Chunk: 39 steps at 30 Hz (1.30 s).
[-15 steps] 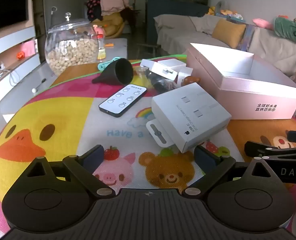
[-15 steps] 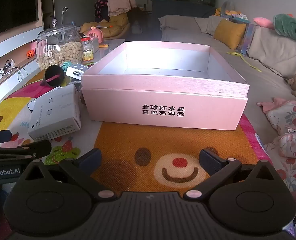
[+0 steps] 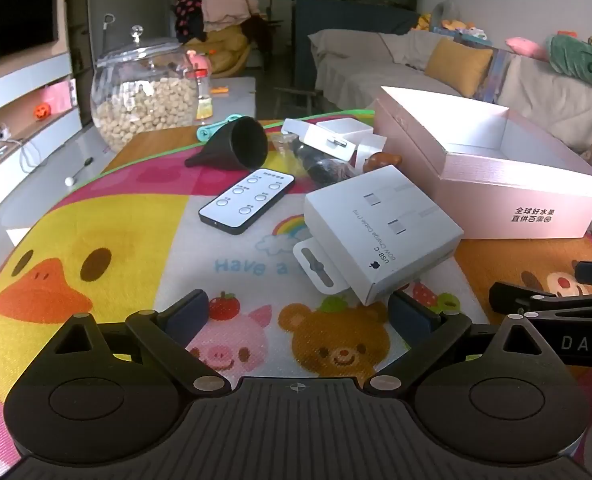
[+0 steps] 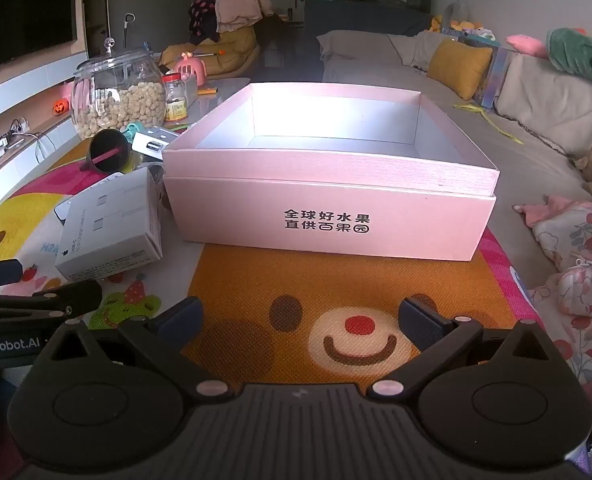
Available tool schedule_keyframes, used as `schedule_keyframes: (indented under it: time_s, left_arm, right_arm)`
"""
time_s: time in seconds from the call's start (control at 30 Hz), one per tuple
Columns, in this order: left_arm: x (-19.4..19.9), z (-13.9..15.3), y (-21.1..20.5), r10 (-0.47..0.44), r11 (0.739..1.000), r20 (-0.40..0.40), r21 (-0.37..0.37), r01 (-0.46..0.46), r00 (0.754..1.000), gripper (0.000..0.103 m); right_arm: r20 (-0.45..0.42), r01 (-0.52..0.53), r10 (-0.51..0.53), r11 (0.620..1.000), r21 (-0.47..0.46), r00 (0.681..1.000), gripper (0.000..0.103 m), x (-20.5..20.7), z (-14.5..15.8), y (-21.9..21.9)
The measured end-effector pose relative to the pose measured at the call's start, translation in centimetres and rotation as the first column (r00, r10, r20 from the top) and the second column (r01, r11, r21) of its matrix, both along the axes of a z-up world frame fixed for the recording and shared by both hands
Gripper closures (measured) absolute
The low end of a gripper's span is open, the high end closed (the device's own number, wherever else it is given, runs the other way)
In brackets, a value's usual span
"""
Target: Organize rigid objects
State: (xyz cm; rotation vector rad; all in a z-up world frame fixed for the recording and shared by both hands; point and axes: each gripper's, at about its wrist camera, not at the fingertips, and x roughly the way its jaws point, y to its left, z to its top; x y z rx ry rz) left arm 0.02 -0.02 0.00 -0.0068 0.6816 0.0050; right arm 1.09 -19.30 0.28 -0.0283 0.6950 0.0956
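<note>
An open pink box stands on the cartoon mat, nothing visible inside. Left of it lie a white cable carton, a black remote, a black funnel, smaller white boxes and a dark bottle. My left gripper is open, just short of the carton's near corner, nothing between its fingers. My right gripper is open over the orange bear patch, in front of the pink box, holding nothing.
A glass jar of pale round snacks stands at the mat's far left. A sofa with a yellow cushion runs along the right. The right gripper's side shows at the left view's right edge.
</note>
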Motion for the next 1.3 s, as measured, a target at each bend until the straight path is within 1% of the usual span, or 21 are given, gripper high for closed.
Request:
schedule_keyframes:
  time_s: [1.3]
  left_arm:
    - [-0.02,0.00,0.00,0.000,1.000,0.002,-0.001,0.000,1.000,0.003]
  right_arm:
    - [-0.001,-0.002,0.002,1.000,0.003,1.000,0.000,-0.21,0.15,-0.21]
